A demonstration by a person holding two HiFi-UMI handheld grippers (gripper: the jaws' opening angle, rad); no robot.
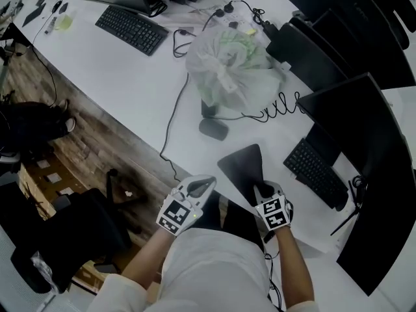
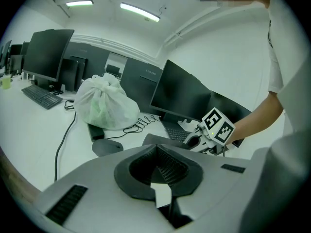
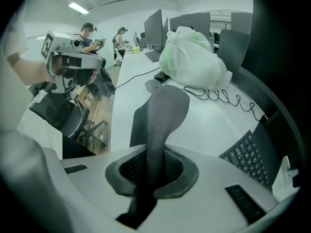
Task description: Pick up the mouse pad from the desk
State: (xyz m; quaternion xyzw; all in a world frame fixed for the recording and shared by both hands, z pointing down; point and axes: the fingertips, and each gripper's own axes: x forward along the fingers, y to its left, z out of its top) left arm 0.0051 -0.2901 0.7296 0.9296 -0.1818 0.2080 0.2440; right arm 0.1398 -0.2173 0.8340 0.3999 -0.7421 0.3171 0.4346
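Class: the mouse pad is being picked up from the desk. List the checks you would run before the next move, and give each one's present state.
1. Right tool shut on the pad: ok.
2. Pad raised off the desk: ok, it stands above its shadow in the right gripper view.
3. Pad apart from the mouse: ok.
4. Pad apart from the near keyboard: ok.
5. Left tool empty: ok, jaws together, nothing between them.

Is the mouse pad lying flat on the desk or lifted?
Lifted: right tongs pinch the mouse pad, which curves up off the desk.
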